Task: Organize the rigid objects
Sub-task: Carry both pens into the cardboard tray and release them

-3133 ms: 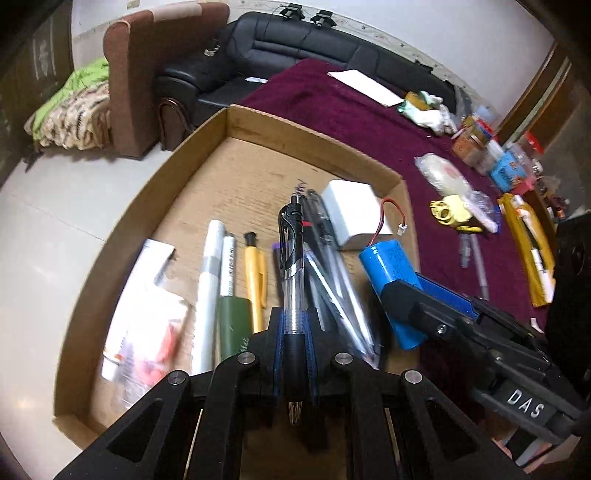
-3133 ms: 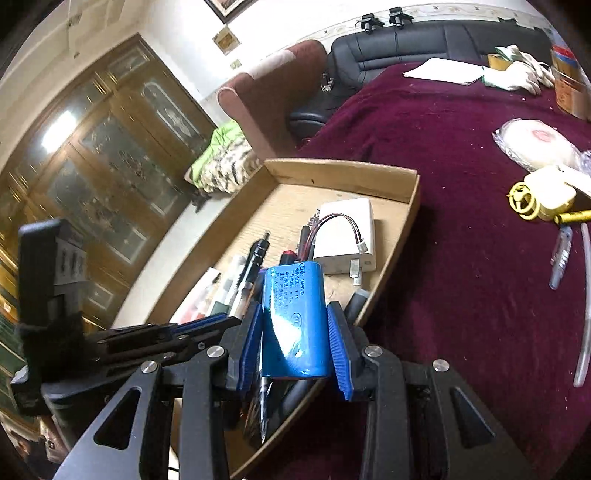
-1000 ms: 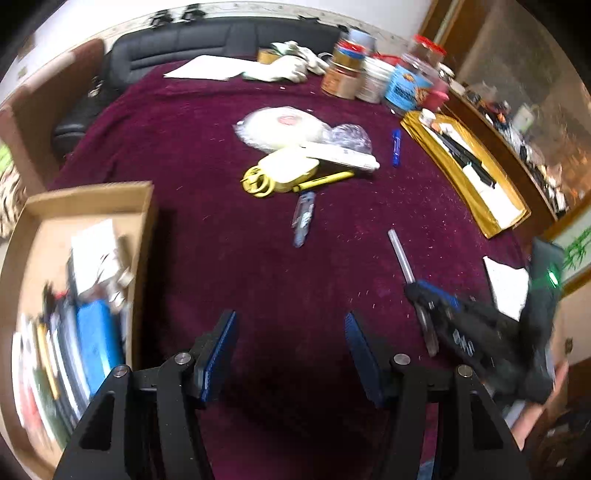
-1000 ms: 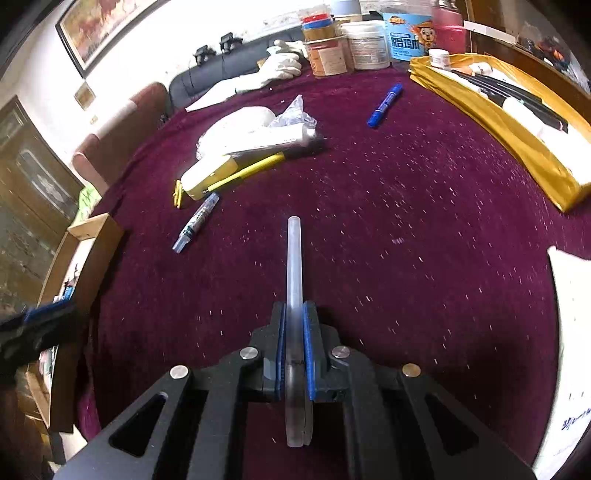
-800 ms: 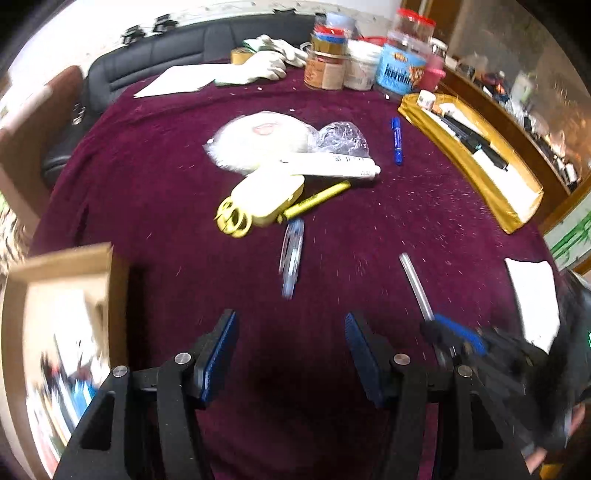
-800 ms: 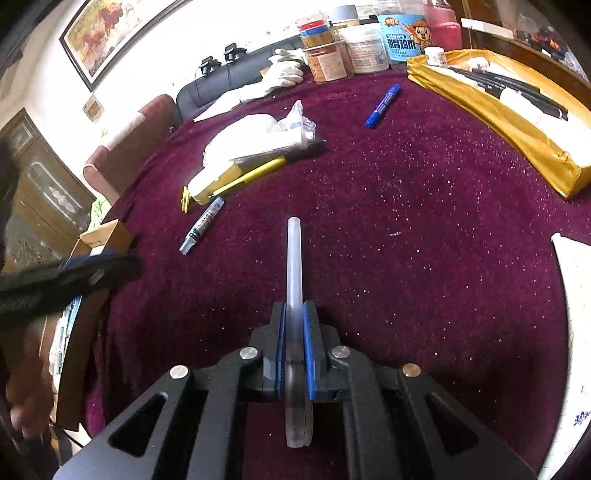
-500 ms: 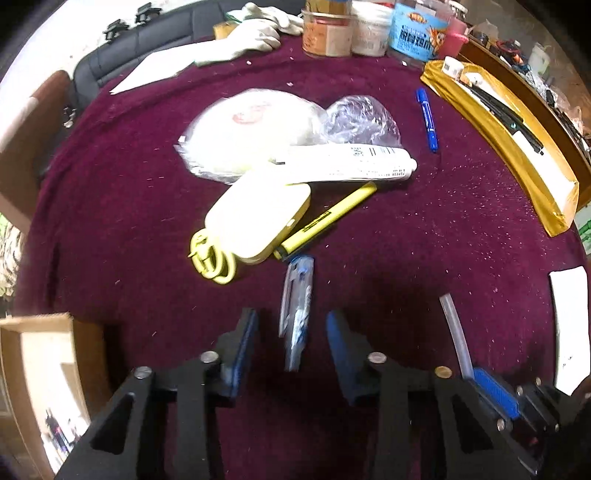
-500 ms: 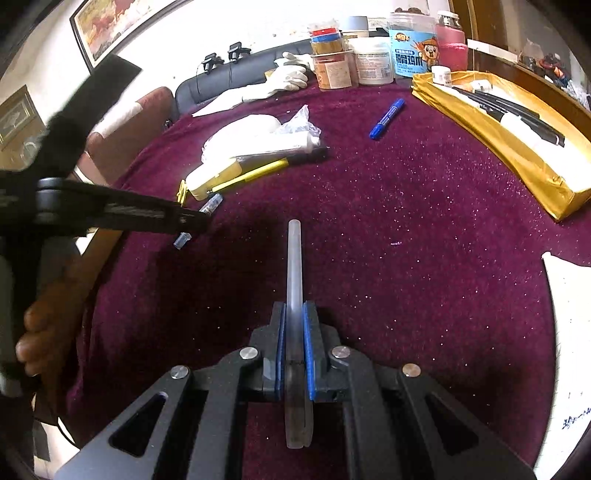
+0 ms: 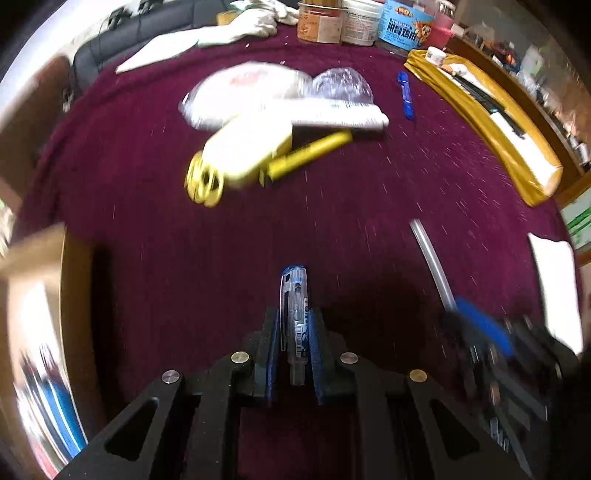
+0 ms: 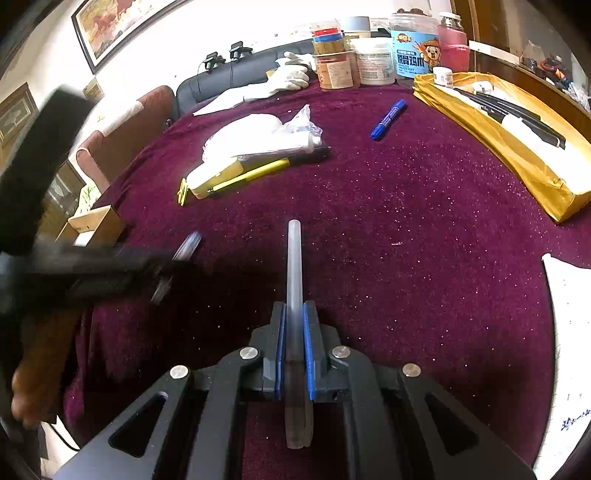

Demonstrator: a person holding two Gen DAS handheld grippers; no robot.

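A clear pen with a blue cap [image 9: 293, 291] lies between the blue pads of my left gripper [image 9: 293, 314], whose jaws are closing and touch its barrel just above the maroon cloth. In the right wrist view that gripper [image 10: 159, 266] and the pen [image 10: 186, 245] are a dark blur at the left. My right gripper [image 10: 294, 310] is shut on a translucent stick [image 10: 294, 258] that points forward. From the left wrist view it sits low at the right [image 9: 480, 325]. A cardboard box [image 9: 70, 280] holding pens and a blue battery stands at the left edge.
Further back lie a cream case with a yellow cord [image 9: 247, 151], a yellow pen [image 9: 310, 153], a white tube [image 9: 332, 116], bagged items and a blue marker [image 9: 405, 95]. A gold envelope [image 9: 491, 125] lies right, jars [image 9: 354, 18] behind, white paper [image 9: 554, 280] near right.
My left gripper swung from the box across the cloth, came down over the clear pen and narrowed its jaws onto it. The right gripper stayed put, holding the translucent stick.
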